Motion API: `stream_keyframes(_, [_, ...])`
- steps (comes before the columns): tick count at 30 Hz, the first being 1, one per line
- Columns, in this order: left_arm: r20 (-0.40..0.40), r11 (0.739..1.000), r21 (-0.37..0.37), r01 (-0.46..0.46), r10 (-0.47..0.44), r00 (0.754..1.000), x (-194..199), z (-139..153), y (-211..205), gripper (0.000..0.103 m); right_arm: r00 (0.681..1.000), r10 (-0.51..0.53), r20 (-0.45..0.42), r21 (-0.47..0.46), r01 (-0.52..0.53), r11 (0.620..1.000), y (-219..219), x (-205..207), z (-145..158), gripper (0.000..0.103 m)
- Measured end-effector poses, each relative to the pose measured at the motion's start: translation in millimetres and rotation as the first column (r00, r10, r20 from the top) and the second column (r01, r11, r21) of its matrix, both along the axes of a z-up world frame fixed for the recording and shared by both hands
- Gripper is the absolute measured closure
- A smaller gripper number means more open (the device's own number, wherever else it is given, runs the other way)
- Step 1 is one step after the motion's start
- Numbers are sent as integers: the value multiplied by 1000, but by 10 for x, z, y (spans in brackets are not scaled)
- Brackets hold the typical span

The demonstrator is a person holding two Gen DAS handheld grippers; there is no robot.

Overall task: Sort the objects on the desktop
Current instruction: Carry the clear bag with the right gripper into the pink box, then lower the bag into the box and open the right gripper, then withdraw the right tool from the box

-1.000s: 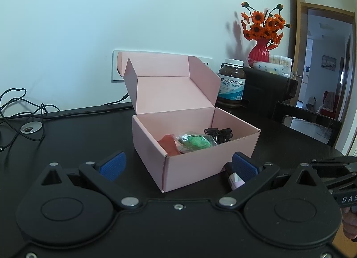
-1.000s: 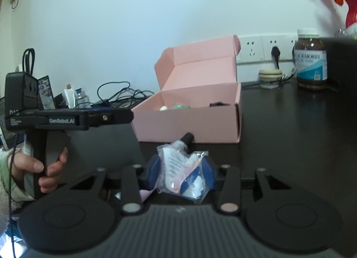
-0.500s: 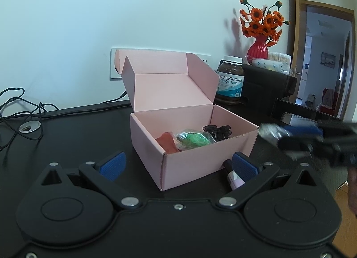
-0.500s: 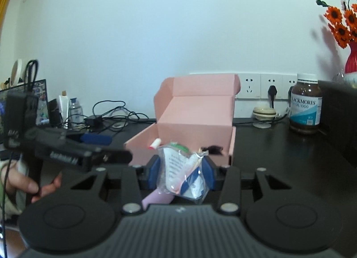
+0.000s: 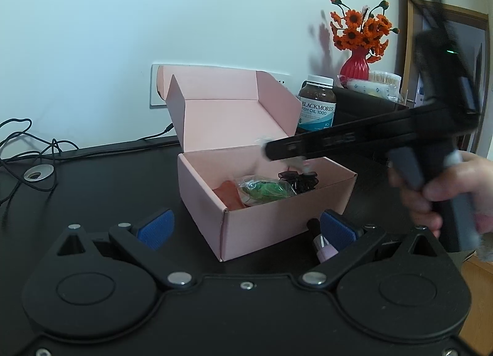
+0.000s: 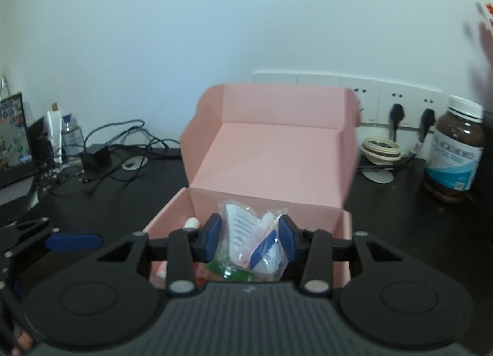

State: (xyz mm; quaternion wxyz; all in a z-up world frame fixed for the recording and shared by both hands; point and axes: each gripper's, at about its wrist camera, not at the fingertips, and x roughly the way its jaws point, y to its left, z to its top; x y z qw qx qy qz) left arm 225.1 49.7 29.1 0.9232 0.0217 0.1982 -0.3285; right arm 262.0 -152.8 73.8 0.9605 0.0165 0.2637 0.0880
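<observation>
Left wrist view: a black desk (image 5: pixel 92 189) stands against a pale wall, cables (image 5: pixel 34 146) trailing at far left; a Blackmores fish oil bottle (image 5: pixel 318 103) and a red vase of orange flowers (image 5: pixel 359 45) stand at far right. The open pink cardboard box (image 5: pixel 277 217) sits mid-desk, holding a green packet (image 5: pixel 265 191), an orange item and a black clip. The left gripper (image 5: pixel 246 228) is released, its blue pads wide apart, near the box's front corner; a small pink bottle (image 5: pixel 323 248) lies just beside its right pad. The right gripper, blurred, reaches over the box from the right. Right wrist view: wall sockets (image 6: pixel 397 100) run behind the box (image 6: pixel 271 146). The right gripper (image 6: pixel 251 237) is clenched on a clear plastic packet (image 6: pixel 251 242), held above the box's open interior.
</observation>
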Motion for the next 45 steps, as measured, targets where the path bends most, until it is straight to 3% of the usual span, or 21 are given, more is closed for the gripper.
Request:
stream_keyframes(9, [6,1000,10,8,-8,1000,-11,5,-24,0,991,-24,-134,2,24,1000,118,358,-206,63])
stream_keyframes(21, [-7,1000,-1,0,0,1000,8,5,-6,0,980,-37,-195,28,43,999,47,478,-297,62])
stream_keyframes(25, [-10,1000,-4,0,0,1000,12,3,-3,0,975,-40,-220,72,57,996,-31,519,-299,42])
stream_keyframes(30, [-12,1000,-1,5,-5,1000,18,-3,-8,0,983,-15,-183,196,51,979,-178,452,-200,37])
stream_keyframes(34, [-9,1000,3,4,-4,1000,19,-6,-13,0,985,28,-168,250,15,968,-214,410,-124,21])
stream_keyframes(40, [-14,1000,-3,1,-1,1000,30,-6,-6,0,993,25,-119,244,4,970,-193,343,26,15])
stream_keyframes(43, [-17,1000,-4,3,-4,1000,33,-5,-5,0,997,-19,-70,251,36,967,-254,262,110,1])
stream_keyframes(45, [-17,1000,-2,3,-3,1000,33,-4,-9,0,998,-51,-42,210,59,976,-283,198,122,1])
